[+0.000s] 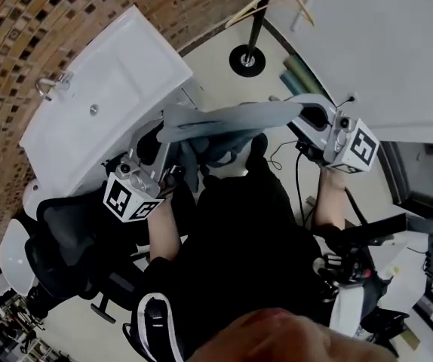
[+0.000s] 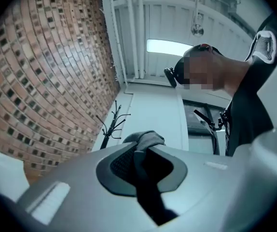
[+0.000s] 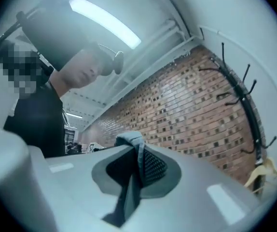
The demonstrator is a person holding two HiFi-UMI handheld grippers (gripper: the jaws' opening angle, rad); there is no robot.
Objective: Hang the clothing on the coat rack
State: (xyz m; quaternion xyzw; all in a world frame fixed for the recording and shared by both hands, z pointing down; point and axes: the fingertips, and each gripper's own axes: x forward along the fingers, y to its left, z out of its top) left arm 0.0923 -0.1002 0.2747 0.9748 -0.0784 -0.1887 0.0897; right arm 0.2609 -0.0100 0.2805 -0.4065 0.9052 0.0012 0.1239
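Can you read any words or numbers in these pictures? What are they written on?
No words or numbers can be read anywhere.
Left marker cube and right marker cube: black-and-white square patterns only, no letters.
Small white panel far back in the right gripper view: too small to read.

Pale floor carrying the rack and furniture below me.
I am looking steeply down at a pale, smooth floor (image 1: 215, 57). The black metal coat rack (image 1: 247, 59) is standing on it by a round disc base near the top. A large white rectangular piece of furniture (image 1: 115, 89) is sitting along the brown brick wall (image 1: 20, 44). A black mesh office chair (image 1: 62, 240) is resting beside it, and a thin black cable (image 1: 298, 176) is trailing at the right.
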